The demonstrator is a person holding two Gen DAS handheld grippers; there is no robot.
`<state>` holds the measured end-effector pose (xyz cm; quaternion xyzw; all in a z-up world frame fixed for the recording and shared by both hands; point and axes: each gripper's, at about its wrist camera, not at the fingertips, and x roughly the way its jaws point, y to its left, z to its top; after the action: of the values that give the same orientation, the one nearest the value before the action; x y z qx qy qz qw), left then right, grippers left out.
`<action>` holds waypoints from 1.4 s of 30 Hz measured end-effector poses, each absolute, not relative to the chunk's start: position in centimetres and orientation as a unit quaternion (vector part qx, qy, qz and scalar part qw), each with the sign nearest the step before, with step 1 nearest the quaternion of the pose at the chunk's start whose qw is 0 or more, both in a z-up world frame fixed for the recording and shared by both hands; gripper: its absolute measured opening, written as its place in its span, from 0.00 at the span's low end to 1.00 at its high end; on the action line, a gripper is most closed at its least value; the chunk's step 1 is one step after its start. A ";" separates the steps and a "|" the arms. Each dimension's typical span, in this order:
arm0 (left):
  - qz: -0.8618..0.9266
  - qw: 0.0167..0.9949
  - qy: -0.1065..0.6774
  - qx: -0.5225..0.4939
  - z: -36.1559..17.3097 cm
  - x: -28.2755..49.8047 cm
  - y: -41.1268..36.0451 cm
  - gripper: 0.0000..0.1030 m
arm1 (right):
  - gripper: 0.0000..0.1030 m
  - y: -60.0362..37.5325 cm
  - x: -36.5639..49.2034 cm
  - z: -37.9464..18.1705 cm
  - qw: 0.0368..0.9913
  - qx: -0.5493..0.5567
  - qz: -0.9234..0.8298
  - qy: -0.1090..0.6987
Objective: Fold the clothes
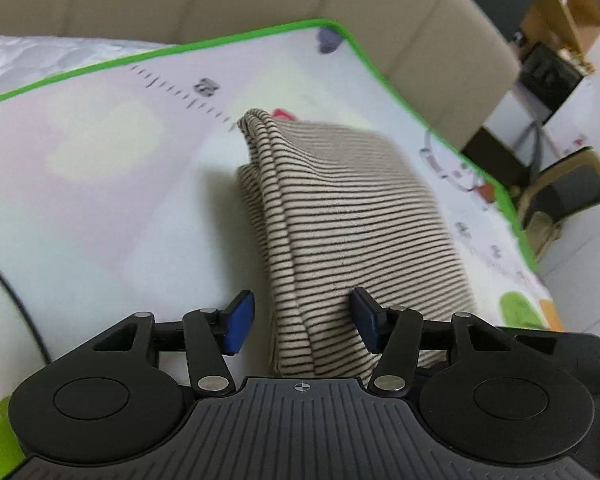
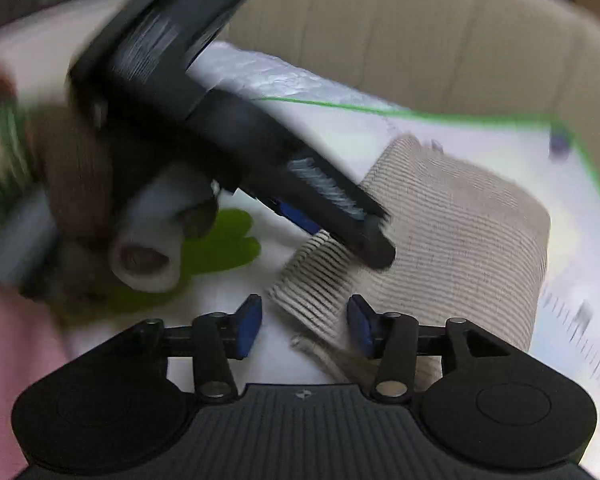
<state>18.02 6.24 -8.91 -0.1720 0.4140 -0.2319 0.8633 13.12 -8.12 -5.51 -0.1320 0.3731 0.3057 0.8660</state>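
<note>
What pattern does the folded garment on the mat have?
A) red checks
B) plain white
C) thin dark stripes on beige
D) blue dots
C: the folded garment shows thin dark stripes across beige fabric, lying on the green-edged mat.

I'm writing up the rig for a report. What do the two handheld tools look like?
Both match: the left tool and right tool have a ribbed dark grey body with a small crosshair mark, round black side discs, black linkage arms with silver pivot pins, and blue pads on the fingers.
</note>
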 end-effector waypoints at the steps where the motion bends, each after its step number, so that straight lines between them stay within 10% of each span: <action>1: -0.235 0.861 0.413 -0.181 -8.9 18.1 6.4 0.57 | 0.47 -9.6 13.5 -4.5 0.865 -0.092 0.308 0.386; 17: -0.230 0.812 0.483 -0.233 -11.5 21.2 6.2 0.88 | 0.77 -22.2 23.2 -10.0 0.821 0.231 0.224 0.472; 20: -0.249 0.809 0.481 -0.229 -11.2 22.0 5.5 0.68 | 0.68 -23.2 22.9 -10.8 0.806 0.277 0.233 0.469; 27: -0.215 0.840 0.443 -0.229 -9.1 27.5 7.1 0.64 | 0.56 -21.9 27.2 -11.8 0.803 0.359 0.223 0.420; 42: -0.201 0.895 0.360 -0.171 -3.7 31.8 6.5 0.60 | 0.71 -17.3 29.0 -9.4 0.901 0.133 0.179 0.372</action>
<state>31.83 6.54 -3.67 -0.1706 0.3600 -0.2013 0.8949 28.97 -17.31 -9.39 0.1331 0.3725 0.1786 0.9009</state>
